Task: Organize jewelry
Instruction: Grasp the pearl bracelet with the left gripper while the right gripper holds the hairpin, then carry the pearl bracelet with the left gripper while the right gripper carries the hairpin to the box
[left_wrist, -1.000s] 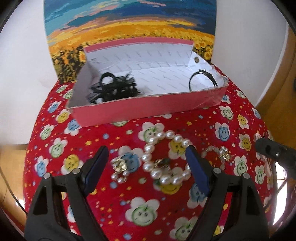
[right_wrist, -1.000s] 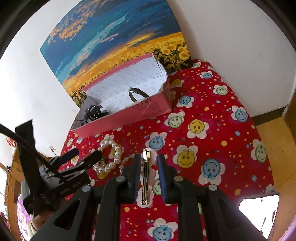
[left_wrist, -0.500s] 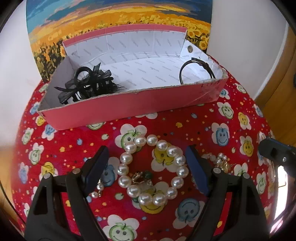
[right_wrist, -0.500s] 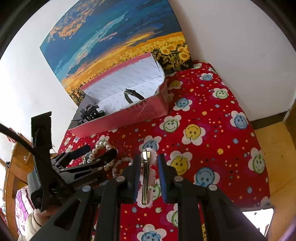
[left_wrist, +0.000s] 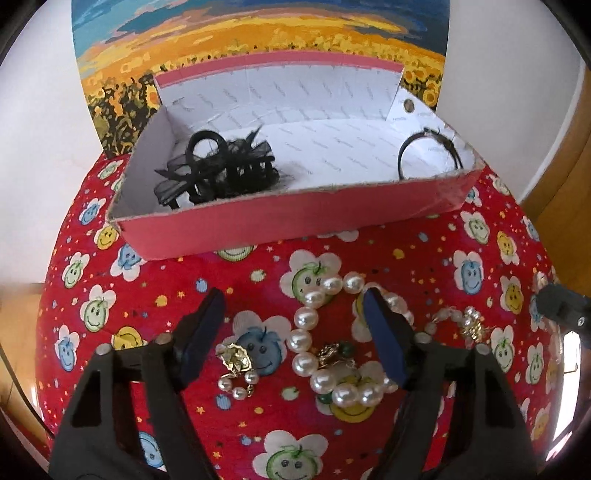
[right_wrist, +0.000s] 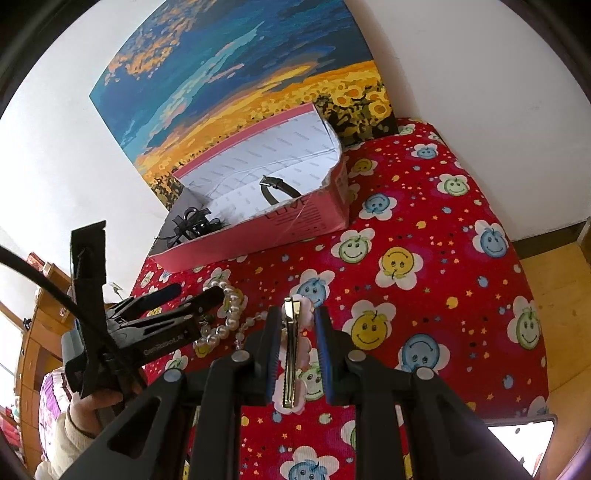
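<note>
Counting two pearl bracelets (left_wrist: 332, 339), two earrings (left_wrist: 236, 363)

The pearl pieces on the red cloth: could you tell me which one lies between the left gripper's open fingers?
The large-pearl bracelet, a ring of big beads. The smaller pearl pieces lie outside or at the edge.

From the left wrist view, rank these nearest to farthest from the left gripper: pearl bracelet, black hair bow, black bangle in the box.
1. pearl bracelet, on the cloth, partly between the fingers of the left gripper.
2. black hair bow, in the box's left end.
3. black bangle, in the box's right end; only slightly farther than the bow.
</note>
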